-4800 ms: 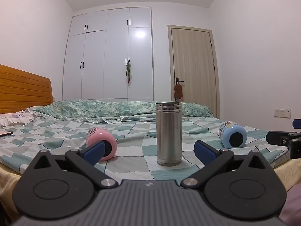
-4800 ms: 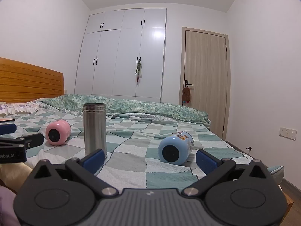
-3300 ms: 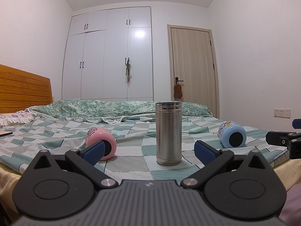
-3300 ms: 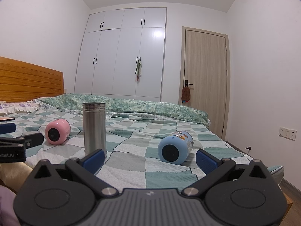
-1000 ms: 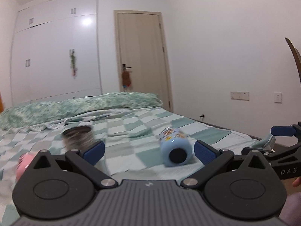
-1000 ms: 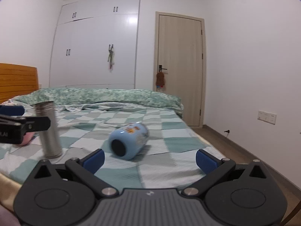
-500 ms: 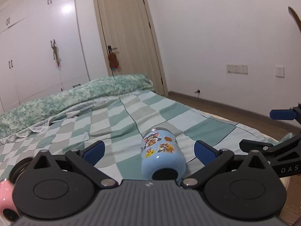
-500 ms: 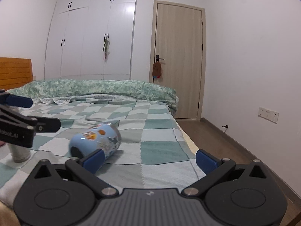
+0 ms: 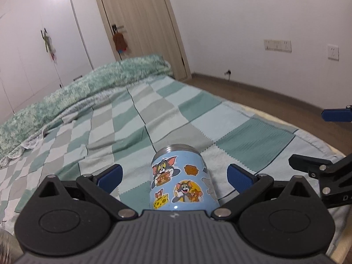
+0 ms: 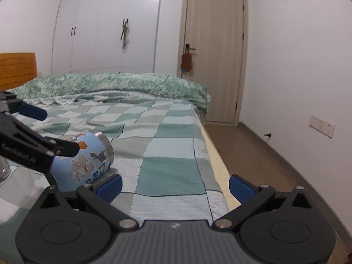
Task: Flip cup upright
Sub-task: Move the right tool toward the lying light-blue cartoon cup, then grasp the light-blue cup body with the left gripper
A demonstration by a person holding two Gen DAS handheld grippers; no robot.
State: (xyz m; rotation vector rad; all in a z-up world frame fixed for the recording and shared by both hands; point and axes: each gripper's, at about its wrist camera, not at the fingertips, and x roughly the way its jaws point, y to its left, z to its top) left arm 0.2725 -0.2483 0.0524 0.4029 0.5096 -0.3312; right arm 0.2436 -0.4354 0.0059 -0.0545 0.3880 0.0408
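A light blue cup with cartoon stickers (image 9: 182, 180) lies on its side on the checked bedspread, its steel rim pointing away from me. My left gripper (image 9: 175, 173) is open, its two blue-tipped fingers on either side of the cup without touching it. In the right wrist view the same cup (image 10: 85, 158) lies at the left, with the left gripper's fingers (image 10: 30, 111) around it. My right gripper (image 10: 175, 186) is open and empty, to the right of the cup near the bed's edge.
The checked bedspread (image 9: 242, 132) ends at the bed's right edge, with wooden floor (image 10: 264, 158) beyond. A rumpled green quilt (image 10: 123, 85) lies at the far end. A steel flask's base (image 10: 4, 169) shows at the far left. The right gripper's fingers (image 9: 336, 115) show at the right of the left wrist view.
My left gripper has moved forward and over the blue cup, which now lies between its open fingers. My right gripper has shifted to the right, leaving the cup at its left.
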